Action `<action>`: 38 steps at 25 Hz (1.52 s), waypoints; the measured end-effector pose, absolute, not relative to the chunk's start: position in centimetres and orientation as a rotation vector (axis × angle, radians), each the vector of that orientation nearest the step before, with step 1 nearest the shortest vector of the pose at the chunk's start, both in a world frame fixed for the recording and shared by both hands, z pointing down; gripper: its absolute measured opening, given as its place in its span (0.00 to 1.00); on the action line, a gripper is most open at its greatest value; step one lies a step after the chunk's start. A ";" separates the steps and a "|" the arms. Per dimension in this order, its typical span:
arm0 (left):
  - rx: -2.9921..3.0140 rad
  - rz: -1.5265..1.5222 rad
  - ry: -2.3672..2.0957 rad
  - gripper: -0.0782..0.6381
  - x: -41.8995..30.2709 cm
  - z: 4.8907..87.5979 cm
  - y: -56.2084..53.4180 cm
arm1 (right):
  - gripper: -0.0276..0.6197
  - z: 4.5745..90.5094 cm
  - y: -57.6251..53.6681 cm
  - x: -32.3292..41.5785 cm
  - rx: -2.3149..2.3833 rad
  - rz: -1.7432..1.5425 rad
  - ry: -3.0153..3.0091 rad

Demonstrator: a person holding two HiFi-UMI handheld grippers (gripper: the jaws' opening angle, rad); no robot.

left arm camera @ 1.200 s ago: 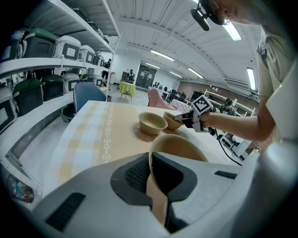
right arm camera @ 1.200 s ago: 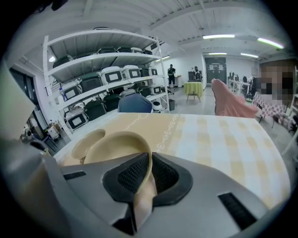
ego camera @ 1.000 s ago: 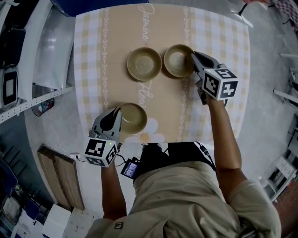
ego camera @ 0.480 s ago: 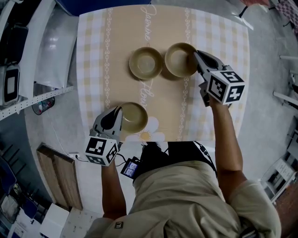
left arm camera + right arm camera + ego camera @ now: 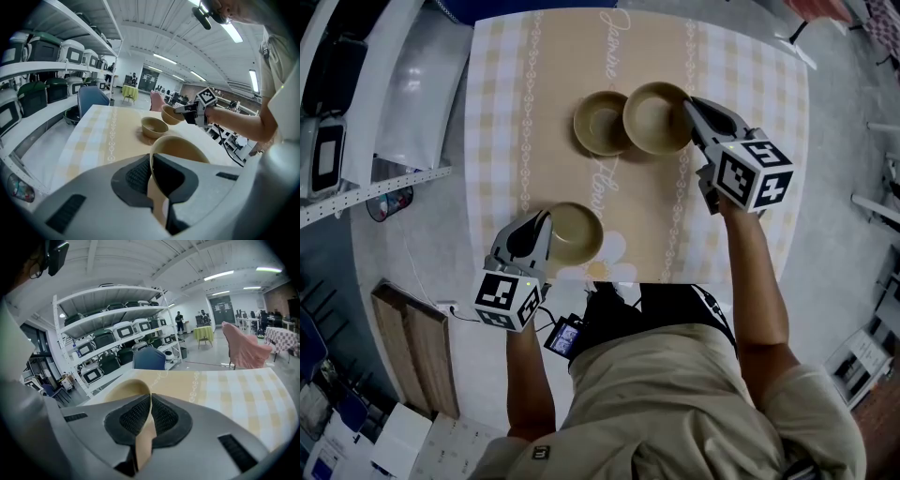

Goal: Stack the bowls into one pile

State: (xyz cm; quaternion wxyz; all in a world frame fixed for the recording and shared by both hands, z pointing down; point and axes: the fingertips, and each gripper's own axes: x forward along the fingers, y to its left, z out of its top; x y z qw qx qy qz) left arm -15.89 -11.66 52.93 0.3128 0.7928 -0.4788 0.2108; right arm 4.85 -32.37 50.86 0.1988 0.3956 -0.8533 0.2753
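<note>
In the head view, three plain tan bowls share a checked tablecloth (image 5: 502,112). The right gripper (image 5: 689,105) pinches the right-hand rim of the far-right bowl (image 5: 654,117), its jaws almost together with only the thin wall between them. That bowl's left edge overlaps the rim of the middle bowl (image 5: 598,124), so I judge it is meant to nest there. The left gripper (image 5: 546,217) clamps the left rim of the near bowl (image 5: 575,232), which sits by the table's near edge, well apart from the other two (likely the next one for the pile).

In the left gripper view, the jaws are closed on the near bowl's wall, one pad inside and one outside. A rim pinch makes sense, since the bowl looks too wide to span. Farther off, the far-right bowl hangs clear of the cloth, tilted, just above and beside the middle bowl.

In the right gripper view, the ribbed pads sandwich the bowl's wall edge-on. The bowl is matte, smooth and thin-walled with a gentle curve. All three look alike in size, so they should nest easily.
</note>
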 end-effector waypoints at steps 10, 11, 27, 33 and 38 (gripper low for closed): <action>2.084 0.538 -1.284 0.13 -16.3 52.7 -11.4 | 0.06 50.8 -32.3 0.6 1.012 0.763 -2.434; 2.083 0.537 -1.285 0.13 -16.4 52.7 -11.4 | 0.07 50.9 -32.3 0.2 1.001 0.761 -2.437; 2.076 0.523 -1.294 0.13 -16.6 52.9 -11.4 | 0.07 53.2 -31.4 -3.3 0.905 0.721 -2.413; 2.080 0.517 -1.295 0.13 -16.4 52.8 -11.6 | 0.07 53.7 -31.2 -3.5 0.893 0.686 -2.403; 2.084 0.516 -1.293 0.13 -16.3 52.6 -11.9 | 0.07 54.0 -31.2 -3.7 0.878 0.652 -2.390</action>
